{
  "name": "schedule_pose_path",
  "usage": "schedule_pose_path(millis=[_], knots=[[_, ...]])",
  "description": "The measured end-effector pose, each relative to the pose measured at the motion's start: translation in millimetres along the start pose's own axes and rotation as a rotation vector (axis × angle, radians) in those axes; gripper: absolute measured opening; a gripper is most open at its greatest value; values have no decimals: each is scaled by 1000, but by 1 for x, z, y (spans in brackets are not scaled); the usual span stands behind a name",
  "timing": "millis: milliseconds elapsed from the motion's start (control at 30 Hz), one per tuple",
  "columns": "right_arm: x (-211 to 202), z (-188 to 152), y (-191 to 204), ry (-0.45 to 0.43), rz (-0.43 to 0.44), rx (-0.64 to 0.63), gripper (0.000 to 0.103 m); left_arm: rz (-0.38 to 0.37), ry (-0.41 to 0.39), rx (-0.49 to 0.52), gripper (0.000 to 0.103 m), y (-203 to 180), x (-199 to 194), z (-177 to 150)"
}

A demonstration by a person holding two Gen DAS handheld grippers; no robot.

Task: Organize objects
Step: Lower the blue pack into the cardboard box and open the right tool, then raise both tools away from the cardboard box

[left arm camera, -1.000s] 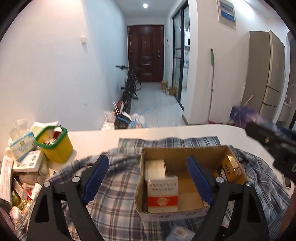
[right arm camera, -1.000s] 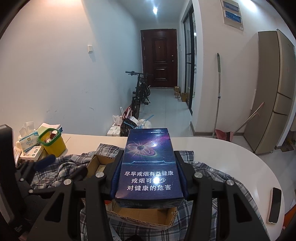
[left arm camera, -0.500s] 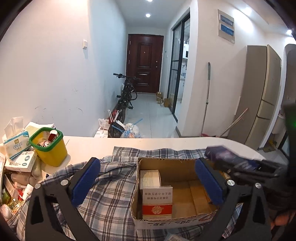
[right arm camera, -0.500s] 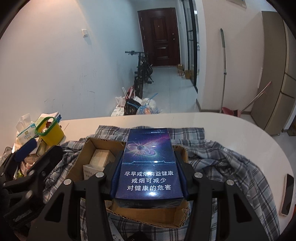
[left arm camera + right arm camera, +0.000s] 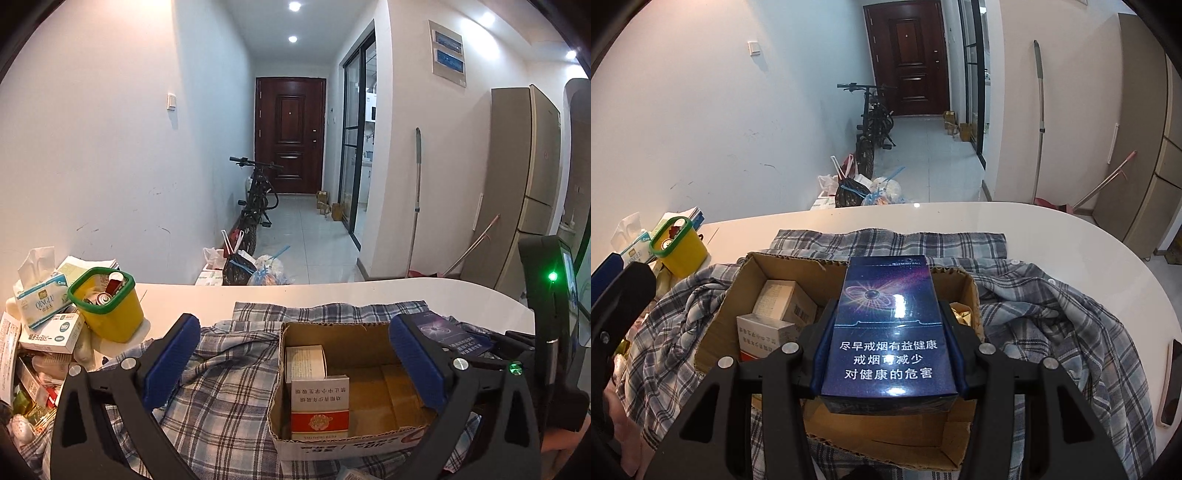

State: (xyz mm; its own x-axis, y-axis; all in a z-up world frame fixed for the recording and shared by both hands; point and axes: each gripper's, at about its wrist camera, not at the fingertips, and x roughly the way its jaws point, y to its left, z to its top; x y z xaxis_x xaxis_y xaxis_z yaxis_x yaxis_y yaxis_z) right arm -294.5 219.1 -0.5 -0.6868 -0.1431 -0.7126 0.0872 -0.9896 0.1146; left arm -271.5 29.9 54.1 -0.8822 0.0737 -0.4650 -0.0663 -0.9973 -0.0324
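The right gripper (image 5: 888, 345) clamps a dark blue box (image 5: 888, 332) between its blue pads, one pad pressed on each long side. The blue box hangs over the open carton (image 5: 849, 269), nearer to it than a second ago, when it was held higher with the carton showing only below and behind it. Under and left of the gripper, inside the carton, stand a white-and-red pack (image 5: 764, 338) and a pale pack (image 5: 785, 301). The carton sits on a plaid shirt (image 5: 1052, 314) spread on a white table (image 5: 960, 218).

The left gripper (image 5: 291, 362) stands wide, nothing between its pads, and wider than a second ago; the left pad (image 5: 171, 360) is over the shirt and the right pad over the carton's right end. Between the fingers lies the carton (image 5: 332, 336) with the red-and-white pack (image 5: 320, 406) upright at its near left corner. Just right of this gripper the blue box (image 5: 448, 332) and the other gripper (image 5: 517, 350) have come in beside the carton's right wall. Far left sits a yellow bin (image 5: 110, 317) with a green rim, beside a tissue pack (image 5: 38, 299).
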Motion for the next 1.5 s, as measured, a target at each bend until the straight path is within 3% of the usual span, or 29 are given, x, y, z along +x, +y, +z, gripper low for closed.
schedule_pose_path(millis=[667, 933, 1067, 1333, 1500], knots=[[-6, 6, -6, -14, -1, 15, 57, 11, -37, 21, 103, -1, -16, 6], [-47, 13, 1, -109, 34, -8, 57, 45, -125, 34, 103, 2, -52, 20], [-71, 17, 5, -160, 54, -30, 57, 110, -232, 52, 103, 2, -84, 28], [-131, 15, 15, -322, 66, -73, 59, 146, -396, 5, 103, 11, -147, 37], [-170, 9, 24, -411, 101, -101, 59, 167, -406, 19, 103, 6, -171, 39]])
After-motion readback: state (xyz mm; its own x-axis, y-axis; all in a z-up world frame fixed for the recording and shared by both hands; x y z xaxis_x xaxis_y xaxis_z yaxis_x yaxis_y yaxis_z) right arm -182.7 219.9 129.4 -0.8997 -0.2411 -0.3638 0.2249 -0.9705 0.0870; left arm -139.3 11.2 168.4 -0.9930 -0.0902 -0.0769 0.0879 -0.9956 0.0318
